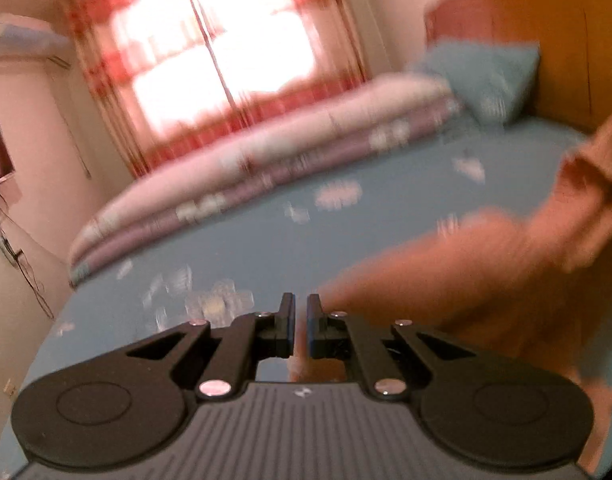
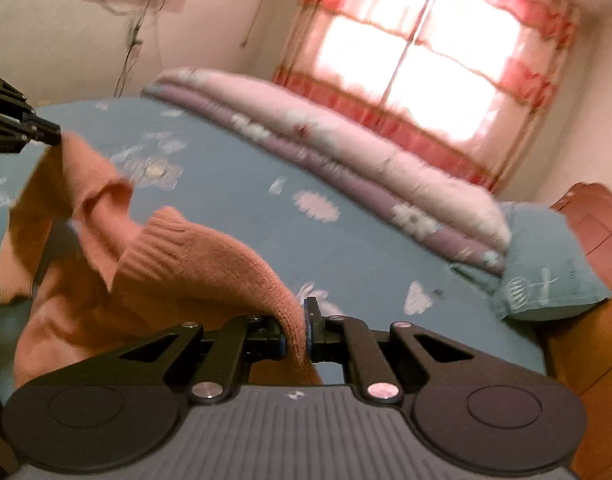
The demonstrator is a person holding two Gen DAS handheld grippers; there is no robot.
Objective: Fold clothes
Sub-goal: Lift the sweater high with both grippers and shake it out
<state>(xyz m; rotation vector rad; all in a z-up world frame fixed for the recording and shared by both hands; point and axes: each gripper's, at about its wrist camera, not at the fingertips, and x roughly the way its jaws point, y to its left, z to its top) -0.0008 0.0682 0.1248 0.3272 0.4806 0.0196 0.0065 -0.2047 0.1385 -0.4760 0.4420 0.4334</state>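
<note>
Left wrist: my left fingers [image 1: 301, 326] pinch the orange sweater [image 1: 486, 272], lifted over the bed [image 1: 266, 248]. Right wrist: my right fingers [image 2: 296, 332] clamp its knit edge. Lifting step; next, lay it flat.

The left claw [image 1: 301, 316] points forward and slightly down, its two fingers drawn nearly together and pinching a thin fold of sweater [image 1: 486, 264]. The right claw [image 2: 300, 322] is tilted the same way, clamped on a thicker fold. In the right wrist view, the left claw appears at nine o'clock.
</note>
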